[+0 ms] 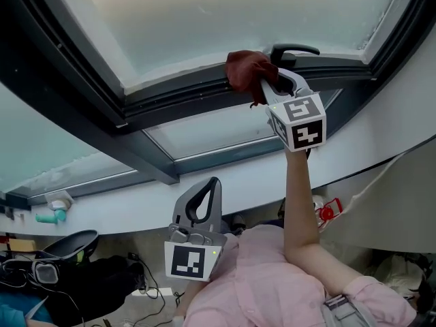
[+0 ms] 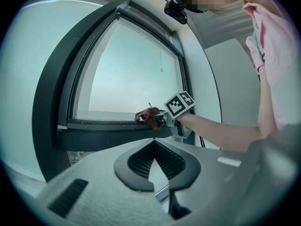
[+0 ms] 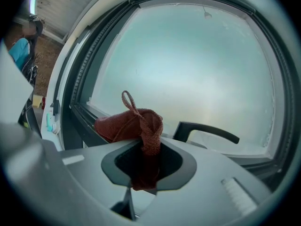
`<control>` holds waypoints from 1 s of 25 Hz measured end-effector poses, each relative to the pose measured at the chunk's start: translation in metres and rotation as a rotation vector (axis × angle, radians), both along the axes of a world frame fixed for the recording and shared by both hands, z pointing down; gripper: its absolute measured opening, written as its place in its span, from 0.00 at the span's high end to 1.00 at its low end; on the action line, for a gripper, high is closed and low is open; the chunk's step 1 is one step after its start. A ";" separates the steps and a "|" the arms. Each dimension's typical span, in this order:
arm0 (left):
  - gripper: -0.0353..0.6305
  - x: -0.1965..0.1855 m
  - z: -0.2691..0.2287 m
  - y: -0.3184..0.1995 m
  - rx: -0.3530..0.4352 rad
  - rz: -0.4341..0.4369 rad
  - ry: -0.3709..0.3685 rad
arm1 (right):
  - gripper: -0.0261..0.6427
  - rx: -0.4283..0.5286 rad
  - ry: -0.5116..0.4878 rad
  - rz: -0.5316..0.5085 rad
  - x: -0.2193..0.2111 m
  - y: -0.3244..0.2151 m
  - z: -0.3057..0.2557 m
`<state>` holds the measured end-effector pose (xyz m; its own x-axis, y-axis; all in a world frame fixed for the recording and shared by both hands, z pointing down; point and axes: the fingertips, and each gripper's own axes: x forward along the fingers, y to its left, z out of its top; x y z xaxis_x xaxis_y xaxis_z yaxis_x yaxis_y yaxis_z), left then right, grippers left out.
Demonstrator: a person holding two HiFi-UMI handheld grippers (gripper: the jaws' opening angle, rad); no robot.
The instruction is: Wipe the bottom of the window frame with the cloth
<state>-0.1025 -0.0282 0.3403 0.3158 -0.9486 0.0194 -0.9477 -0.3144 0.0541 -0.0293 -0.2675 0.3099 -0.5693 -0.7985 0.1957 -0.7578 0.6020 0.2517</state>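
Observation:
A dark red cloth (image 1: 245, 69) is bunched against the bottom rail of the dark window frame (image 1: 184, 90), just left of the window handle (image 1: 294, 49). My right gripper (image 1: 267, 82) is raised to the rail and shut on the cloth. In the right gripper view the cloth (image 3: 127, 124) hangs from the right gripper (image 3: 148, 147) and drapes onto the frame (image 3: 82, 114). My left gripper (image 1: 212, 182) is held low near the body, shut and empty. The left gripper view shows the left gripper (image 2: 155, 142) pointing at the frame (image 2: 103, 126), with the cloth (image 2: 149, 117) far ahead.
The black handle (image 3: 207, 131) sticks out just right of the cloth. A lower pane and white sill (image 1: 204, 189) lie under the frame. Below are a black bag (image 1: 102, 278), cables, a teal item (image 1: 49, 216) and a red item (image 1: 328, 211).

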 end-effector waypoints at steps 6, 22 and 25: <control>0.95 -0.033 -0.003 0.012 -0.004 -0.021 0.009 | 0.86 0.024 -0.162 -0.036 -0.027 0.023 -0.029; 0.95 -0.098 -0.008 0.045 0.003 -0.086 -0.015 | 0.86 0.108 -0.079 -0.391 -0.214 0.133 -0.036; 0.95 -0.113 -0.009 0.052 0.007 -0.121 -0.022 | 0.86 0.104 -0.058 -0.454 -0.248 0.146 -0.028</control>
